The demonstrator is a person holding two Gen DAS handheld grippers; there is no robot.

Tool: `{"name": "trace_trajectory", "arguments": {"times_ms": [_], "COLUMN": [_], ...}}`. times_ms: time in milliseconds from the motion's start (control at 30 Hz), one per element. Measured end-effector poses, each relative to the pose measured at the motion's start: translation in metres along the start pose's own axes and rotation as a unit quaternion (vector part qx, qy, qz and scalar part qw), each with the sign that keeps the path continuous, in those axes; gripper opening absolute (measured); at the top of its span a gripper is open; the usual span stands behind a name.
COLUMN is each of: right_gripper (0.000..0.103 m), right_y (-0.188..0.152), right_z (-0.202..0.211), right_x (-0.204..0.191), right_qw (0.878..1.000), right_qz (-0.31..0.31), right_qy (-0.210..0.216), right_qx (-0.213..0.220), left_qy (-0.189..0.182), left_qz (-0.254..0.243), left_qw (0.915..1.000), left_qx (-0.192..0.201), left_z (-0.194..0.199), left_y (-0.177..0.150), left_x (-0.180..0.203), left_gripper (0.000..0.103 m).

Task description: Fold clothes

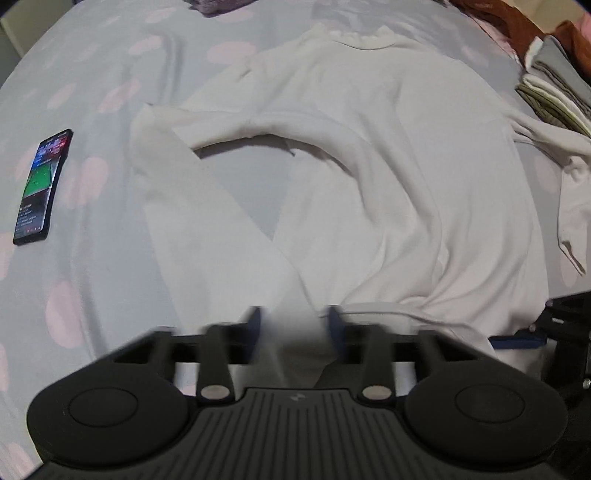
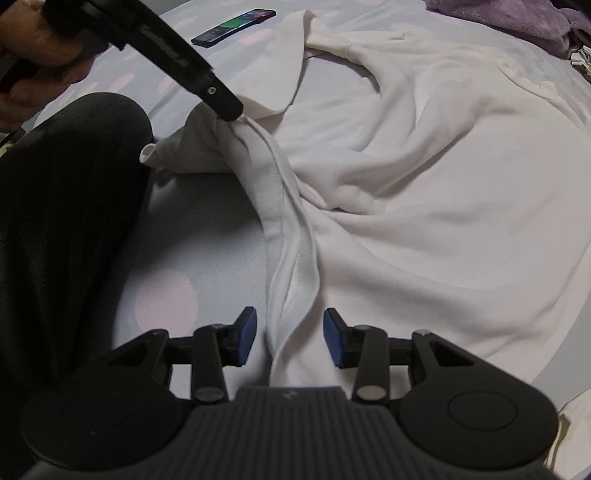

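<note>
**White top spread on the bed, both jaws at its near hem**

Spread across the pale spotted bed sheet [image 1: 110, 55]: a white long-sleeved top [image 1: 388, 166], collar toward 12 o'clock, one sleeve looping out to 9 o'clock and back down toward 6.

At 6 o'clock in the left wrist view, left gripper [image 1: 294, 325] blurred, with a band of the white cloth filling the gap between its jaws. Seen from the right wrist view at 11 o'clock, the same gripper [image 2: 231, 110] pinches a bunched peak of the top [image 2: 424, 203], gathered and pulled up to its tip, with a hand [image 2: 33, 55] behind it.

Right gripper [image 2: 289, 338] with jaws partly open; a doubled fold of hem between the blue pads, neither pad pressing on it.

Lit phone [image 1: 40, 184] flat on the sheet at 9 o'clock, well apart from the top. Folded stack of clothes [image 1: 554, 85] at 2 o'clock, just beside the far sleeve. Purple fabric [image 2: 517, 18] at 1 o'clock in the right wrist view. Dark-clad leg [image 2: 66, 203] at 9 o'clock there.
</note>
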State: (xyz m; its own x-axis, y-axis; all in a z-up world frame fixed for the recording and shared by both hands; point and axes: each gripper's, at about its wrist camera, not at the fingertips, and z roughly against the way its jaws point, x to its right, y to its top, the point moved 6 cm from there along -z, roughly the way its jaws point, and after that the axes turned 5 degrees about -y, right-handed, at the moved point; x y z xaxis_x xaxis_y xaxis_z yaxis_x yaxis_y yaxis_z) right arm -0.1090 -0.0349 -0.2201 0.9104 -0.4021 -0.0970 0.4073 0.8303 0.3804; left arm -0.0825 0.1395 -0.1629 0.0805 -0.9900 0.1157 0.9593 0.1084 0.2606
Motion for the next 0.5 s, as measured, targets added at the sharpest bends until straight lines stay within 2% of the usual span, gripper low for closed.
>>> {"name": "trace_trajectory", "arguments": {"times_ms": [67, 100, 133, 267, 367, 500], "right_gripper": [0.039, 0.017, 0.005, 0.004, 0.004, 0.004], "right_y": [0.0, 0.0, -0.001, -0.002, -0.002, -0.006], "right_z": [-0.002, -0.003, -0.004, -0.005, 0.003, 0.013], "right_x": [-0.002, -0.001, 0.0, 0.004, 0.01, 0.02], "right_qw": [1.0, 1.0, 1.0, 1.0, 1.0, 1.0], "right_qz": [0.002, 0.0, -0.003, -0.01, -0.011, -0.01], "right_qy": [-0.003, -0.002, -0.002, 0.002, 0.005, -0.002], "right_qx": [-0.002, -0.004, -0.006, -0.011, -0.009, -0.02], "left_qy": [-0.011, -0.016, -0.021, -0.034, -0.044, 0.019], "left_qz": [0.019, 0.025, 0.031, 0.063, 0.11, 0.134], "left_qw": [0.9997, 0.9994, 0.9991, 0.9971, 0.9922, 0.9879], "left_qx": [0.009, 0.015, 0.021, 0.028, 0.041, 0.076], "left_z": [0.004, 0.008, 0.012, 0.029, 0.045, 0.072], "left_y": [0.0, 0.001, 0.001, 0.002, 0.003, 0.008], "left_x": [-0.006, -0.01, -0.013, -0.043, -0.072, -0.114], "left_gripper": [0.006, 0.005, 0.005, 0.005, 0.005, 0.005]}}
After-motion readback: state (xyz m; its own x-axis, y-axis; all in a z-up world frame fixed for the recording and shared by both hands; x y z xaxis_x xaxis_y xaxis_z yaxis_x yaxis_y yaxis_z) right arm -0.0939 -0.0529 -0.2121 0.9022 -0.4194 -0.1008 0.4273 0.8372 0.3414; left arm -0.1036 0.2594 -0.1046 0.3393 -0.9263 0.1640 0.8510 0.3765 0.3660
